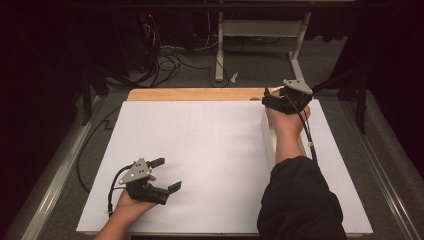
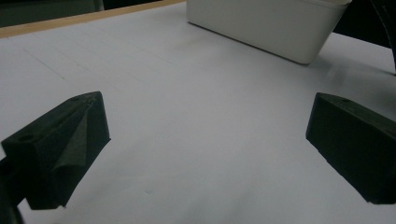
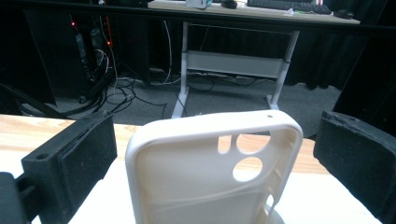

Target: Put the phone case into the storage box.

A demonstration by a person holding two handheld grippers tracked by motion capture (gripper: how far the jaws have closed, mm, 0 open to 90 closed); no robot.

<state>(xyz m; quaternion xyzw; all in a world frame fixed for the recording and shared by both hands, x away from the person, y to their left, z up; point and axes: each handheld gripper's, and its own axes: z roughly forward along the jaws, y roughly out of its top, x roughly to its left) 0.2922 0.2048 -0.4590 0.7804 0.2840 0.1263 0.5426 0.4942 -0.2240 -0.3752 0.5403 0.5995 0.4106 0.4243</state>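
the right gripper has its jaws spread wide on either side of a white phone case, and neither pad seems to touch it. the case stands upright between them, hollow side toward the camera, at the far right of the table, where the high view shows the gripper over a white bin. whether the case leans on the bin or rests inside it, i cannot tell.

what worries me: the case is thin and bendy-looking, so if the jaws close off-centre they could tip it over or squeeze the sides in and let it spring out. one pad catching the rim first would shove it sideways before the other arrives. it also stands near the far edge, so a knock might send it off the table.

the case itself is plain matt white, with rounded corners, two round camera holes and a smaller slot near the top, and a tiny hole in the upper rim.

the left gripper rests wide apart on the white sheet, near the front, holding nothing.
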